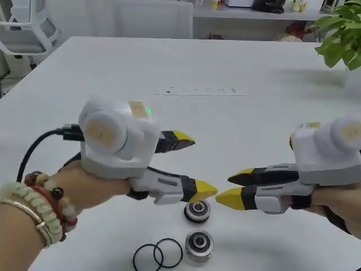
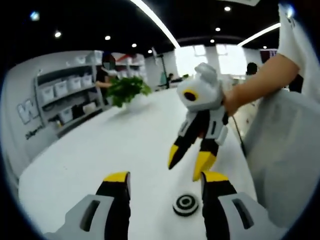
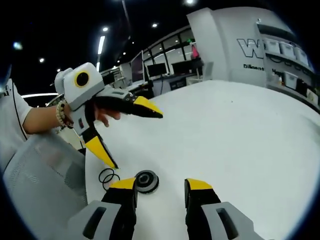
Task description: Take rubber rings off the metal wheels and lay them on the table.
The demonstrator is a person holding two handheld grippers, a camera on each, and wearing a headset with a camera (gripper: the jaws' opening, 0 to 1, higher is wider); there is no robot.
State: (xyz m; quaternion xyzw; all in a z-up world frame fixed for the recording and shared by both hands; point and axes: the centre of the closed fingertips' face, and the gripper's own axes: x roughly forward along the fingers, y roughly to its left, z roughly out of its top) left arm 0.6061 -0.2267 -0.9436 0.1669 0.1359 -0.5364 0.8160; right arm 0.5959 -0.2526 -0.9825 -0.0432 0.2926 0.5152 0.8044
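Above the metal wheels (image 1: 197, 212), left tool (image 1: 200, 165) and right tool (image 1: 228, 188) gape empty; a wall (image 3: 225, 50) reads "W".

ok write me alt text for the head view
Two handheld tools, the left tool and the right tool, both open, point their yellow tips at each other over a white table. Beneath them lie a metal wheel, a second wheel nearer the camera, and two overlapping black rubber rings.

Head view from above; gripper views face-to-face over shared table (image 1: 237, 130).
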